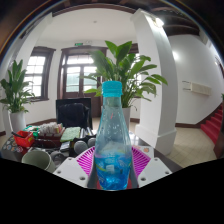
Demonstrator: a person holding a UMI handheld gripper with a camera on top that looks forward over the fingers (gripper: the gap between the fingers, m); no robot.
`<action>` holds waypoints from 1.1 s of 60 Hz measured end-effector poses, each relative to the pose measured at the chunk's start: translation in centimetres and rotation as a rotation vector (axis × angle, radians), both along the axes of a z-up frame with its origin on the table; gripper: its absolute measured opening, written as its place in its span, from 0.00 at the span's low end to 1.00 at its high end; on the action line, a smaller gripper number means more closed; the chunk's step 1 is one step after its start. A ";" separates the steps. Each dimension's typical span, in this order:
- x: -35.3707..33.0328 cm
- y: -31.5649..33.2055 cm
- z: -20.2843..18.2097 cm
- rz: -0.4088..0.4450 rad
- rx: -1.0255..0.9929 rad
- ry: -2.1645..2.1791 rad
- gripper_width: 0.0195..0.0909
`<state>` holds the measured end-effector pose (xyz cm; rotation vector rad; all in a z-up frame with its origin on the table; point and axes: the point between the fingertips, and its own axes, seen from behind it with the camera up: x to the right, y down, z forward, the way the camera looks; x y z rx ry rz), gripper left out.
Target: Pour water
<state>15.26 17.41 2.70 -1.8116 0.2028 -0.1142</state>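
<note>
Daylit lobby, tall windows (35,75) and a potted palm (128,70) behind: I hold a clear water bottle (112,140) with a blue cap (112,89) upright, my gripper (112,162) closed on its lower body, the pink pads (141,160) pressing in from both sides. Its water level I cannot read through the plastic.

The cap appears to be on, so by my reckoning pouring has not begun; it would need to come off before any tilt. A receiving vessel seems to be the pale cup (37,158) on the table (68,167), beside and below the bottle. To pour well, I judge the neck should be carried over that cup first, then tipped slowly so the stream lands inside the rim, with grip kept firm as the weight shifts.

Clutter crowds the tabletop beyond the cup: a red item (25,141), small objects too indistinct to name, and a dark chair (72,112) farther back. A wide swing could knock them.
</note>
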 end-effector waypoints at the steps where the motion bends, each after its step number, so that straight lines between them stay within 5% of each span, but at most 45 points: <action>1: 0.0 -0.9 0.7 -0.001 0.003 0.002 0.46; 6: 0.3 -0.8 0.5 0.001 0.010 0.031 0.54; 11: 0.2 -1.5 -0.1 0.009 -0.024 0.060 0.95; 29: -3.7 -11.9 1.9 0.045 -0.054 0.003 0.93; 49: -11.3 -23.6 12.6 0.175 -0.024 0.006 0.91; 66: -16.8 -27.3 16.8 0.326 -0.003 -0.006 0.91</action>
